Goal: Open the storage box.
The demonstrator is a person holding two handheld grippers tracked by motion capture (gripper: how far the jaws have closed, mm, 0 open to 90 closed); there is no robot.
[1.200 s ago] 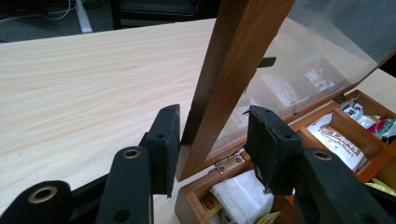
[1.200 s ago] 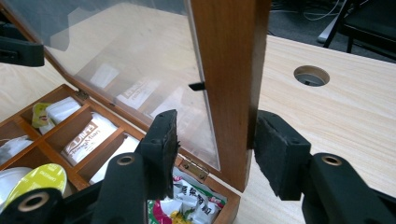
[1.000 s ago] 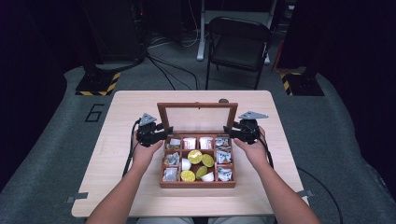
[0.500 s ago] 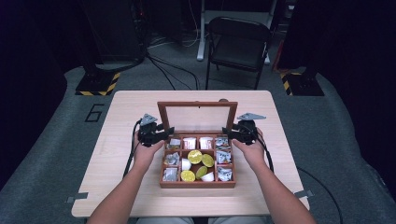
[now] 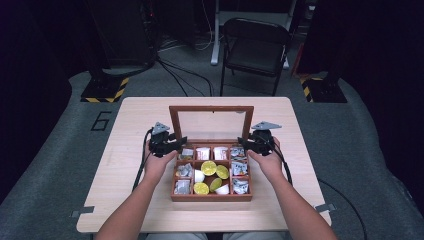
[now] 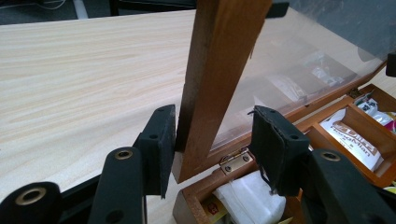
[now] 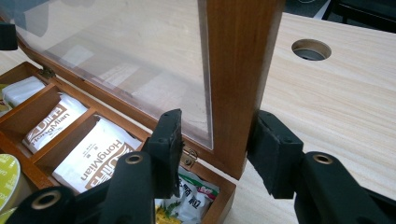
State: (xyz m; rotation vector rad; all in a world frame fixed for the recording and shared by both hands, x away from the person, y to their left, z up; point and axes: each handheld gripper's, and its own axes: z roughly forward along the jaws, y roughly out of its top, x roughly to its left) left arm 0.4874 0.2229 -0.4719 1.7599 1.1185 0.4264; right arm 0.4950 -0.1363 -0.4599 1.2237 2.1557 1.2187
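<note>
Left tool (image 5: pixel 176 143) straddles the raised lid's (image 5: pixel 211 109) left post, one pad touching the wood, the other apart. The wooden box (image 5: pixel 212 197) sits mid-tabletop (image 5: pixel 125 120). Right tool (image 5: pixel 243 142), jaws just closing, brackets the right post, pads spread.

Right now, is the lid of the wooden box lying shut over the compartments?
No: the lid stands upright at the back of the wooden box, leaving the packets and yellow-green cups uncovered.
</note>
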